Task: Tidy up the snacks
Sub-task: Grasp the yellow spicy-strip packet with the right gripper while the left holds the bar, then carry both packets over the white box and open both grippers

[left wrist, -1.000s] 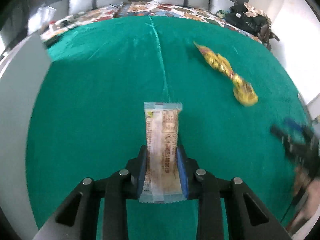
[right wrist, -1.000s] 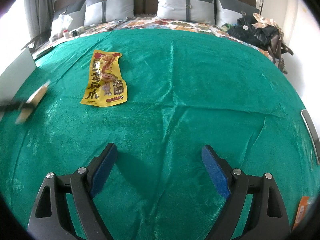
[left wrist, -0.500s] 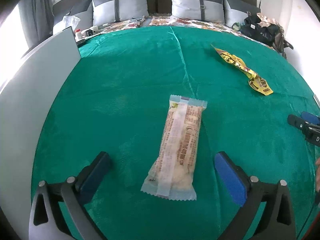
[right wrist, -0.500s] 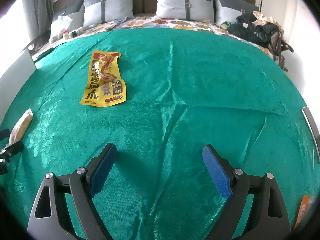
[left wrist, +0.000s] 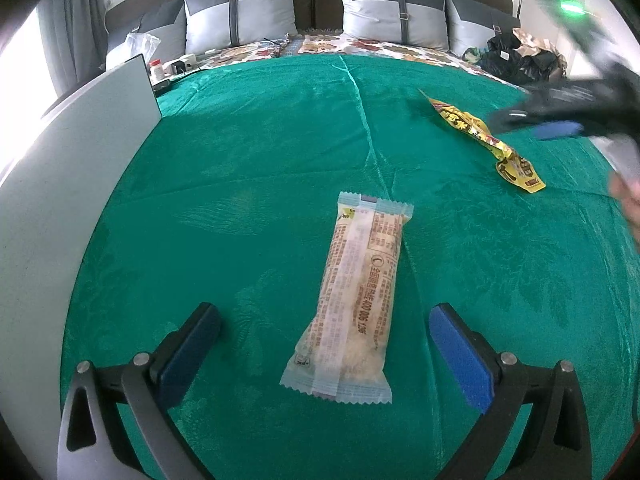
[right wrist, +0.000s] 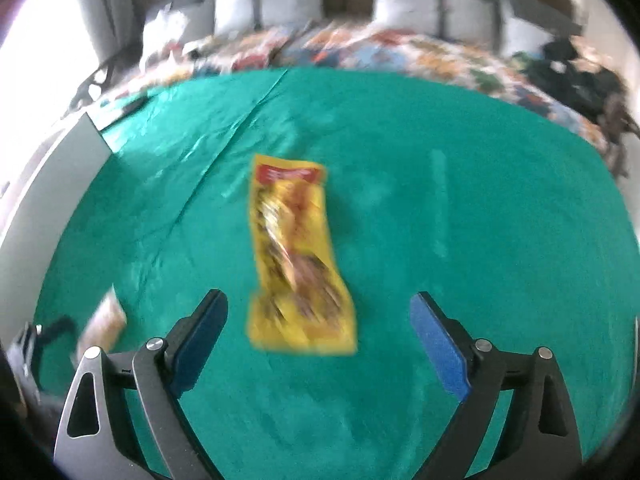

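Note:
A pale snack bar (left wrist: 354, 300) in a clear wrapper lies flat on the green bed cover (left wrist: 248, 168). My left gripper (left wrist: 326, 332) stands open around its near end, both blue pads well clear of it. A yellow snack packet (left wrist: 486, 144) lies further right, with my right gripper (left wrist: 556, 126) blurred above it. In the right wrist view the yellow packet (right wrist: 298, 256) lies lengthwise ahead of my right gripper (right wrist: 320, 320), whose jaws are opening wide with the packet's near end between them, untouched. The snack bar (right wrist: 102, 320) shows at the lower left beside the left gripper (right wrist: 44, 344).
A grey flat panel (left wrist: 68, 152) stands along the left edge of the bed. Grey pillows (left wrist: 392, 12) and a patterned quilt (left wrist: 360, 48) lie at the headboard. A dark pile of clothes (left wrist: 516, 60) sits at the far right; small bottles (left wrist: 158, 68) stand far left.
My left gripper let go of the snack bar, which now lies on the cover between wide jaws. My right gripper swung left until the yellow packet sits between its fingers.

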`<state>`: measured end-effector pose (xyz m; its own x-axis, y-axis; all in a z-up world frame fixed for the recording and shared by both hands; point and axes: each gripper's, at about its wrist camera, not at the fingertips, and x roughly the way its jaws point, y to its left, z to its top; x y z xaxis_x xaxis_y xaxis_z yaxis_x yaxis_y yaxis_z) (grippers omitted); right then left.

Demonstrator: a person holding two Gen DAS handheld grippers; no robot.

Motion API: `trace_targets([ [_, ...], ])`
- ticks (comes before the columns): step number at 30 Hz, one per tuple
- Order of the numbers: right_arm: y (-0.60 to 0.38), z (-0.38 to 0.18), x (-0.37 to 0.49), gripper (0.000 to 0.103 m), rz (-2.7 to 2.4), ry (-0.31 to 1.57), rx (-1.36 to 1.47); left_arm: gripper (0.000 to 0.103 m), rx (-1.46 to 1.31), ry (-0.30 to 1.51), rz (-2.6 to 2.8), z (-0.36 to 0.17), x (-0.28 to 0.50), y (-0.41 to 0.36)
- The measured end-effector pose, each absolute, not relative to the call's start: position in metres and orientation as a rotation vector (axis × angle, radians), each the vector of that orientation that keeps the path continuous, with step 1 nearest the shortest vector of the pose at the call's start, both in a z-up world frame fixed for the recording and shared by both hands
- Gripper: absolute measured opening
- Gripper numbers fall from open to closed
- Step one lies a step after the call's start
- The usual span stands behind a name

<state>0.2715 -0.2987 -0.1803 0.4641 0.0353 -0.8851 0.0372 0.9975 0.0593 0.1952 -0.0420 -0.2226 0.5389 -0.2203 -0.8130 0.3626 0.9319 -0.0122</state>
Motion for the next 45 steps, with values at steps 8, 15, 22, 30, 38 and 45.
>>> trace_targets([
  [8, -0.277, -0.204, 0.282, 0.044, -0.009, 1.202, 0.026, 0.103, 0.164, 0.941, -0.351, -0.222, 0.198, -0.043],
  [15, -0.279, -0.2, 0.18, 0.039, 0.096, 1.282, 0.095, 0.103, 0.165, 0.943, -0.36, -0.221, 0.198, -0.043],
  [22, -0.295, -0.195, 0.136, 0.071, 0.078, 1.289, 0.174, 0.084, 0.266, 1.098, -0.449, -0.212, 0.21, -0.059],
  [30, -0.272, -0.202, 0.144, 0.053, 0.037, 1.305, 0.004, 0.018, 0.187, 1.141, -0.48, -0.198, 0.21, -0.054],
  [38, -0.313, -0.186, 0.104, 0.044, 0.122, 1.261, 0.402, 0.017, -0.08, 1.127, -0.522, -0.179, 0.167, 0.002],
  [45, -0.273, -0.137, 0.115, 0.044, 0.278, 1.164, 0.524, 0.017, -0.327, 0.965, -0.507, -0.1, 0.149, 0.081],
])
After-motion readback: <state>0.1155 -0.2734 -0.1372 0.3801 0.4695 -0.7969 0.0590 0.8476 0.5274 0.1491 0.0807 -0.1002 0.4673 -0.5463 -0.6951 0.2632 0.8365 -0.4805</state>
